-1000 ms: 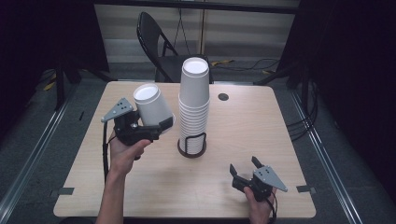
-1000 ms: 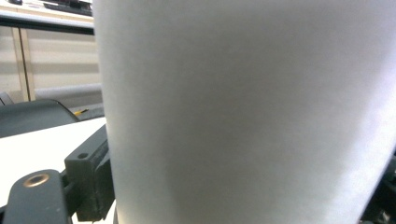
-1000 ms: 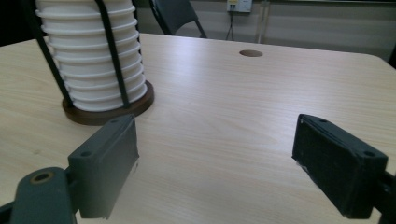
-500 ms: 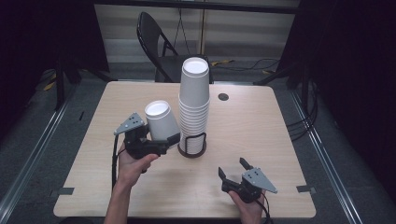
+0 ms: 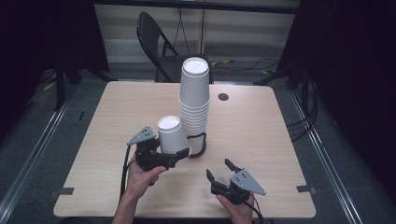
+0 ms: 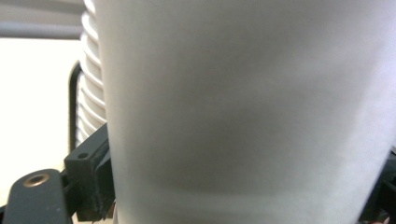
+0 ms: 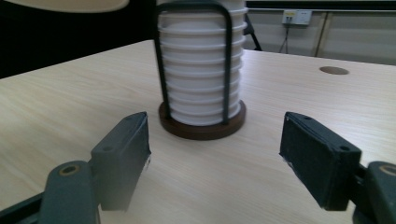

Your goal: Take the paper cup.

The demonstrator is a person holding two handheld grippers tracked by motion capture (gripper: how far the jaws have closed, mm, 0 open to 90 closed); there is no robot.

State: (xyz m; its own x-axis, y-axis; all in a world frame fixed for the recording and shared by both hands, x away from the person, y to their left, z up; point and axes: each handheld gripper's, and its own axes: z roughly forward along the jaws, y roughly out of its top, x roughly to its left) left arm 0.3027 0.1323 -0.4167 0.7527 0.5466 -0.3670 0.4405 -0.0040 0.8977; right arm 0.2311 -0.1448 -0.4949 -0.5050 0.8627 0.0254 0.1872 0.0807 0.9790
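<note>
Single white paper cup (image 5: 172, 135) pinched upside down in left tool (image 5: 169, 157), just left of tall white cup stack (image 5: 194, 100) in black wire holder. Right tool (image 5: 224, 171) spread, idle, nearer counter's (image 5: 116, 112) front edge. Best lowered level, gently, released only once seated.

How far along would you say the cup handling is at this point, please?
Done: one paper cup is off the cup stack. In hand: the left tool grips it beside the holder, above the table. Left: setting it down; the right tool waits open.
</note>
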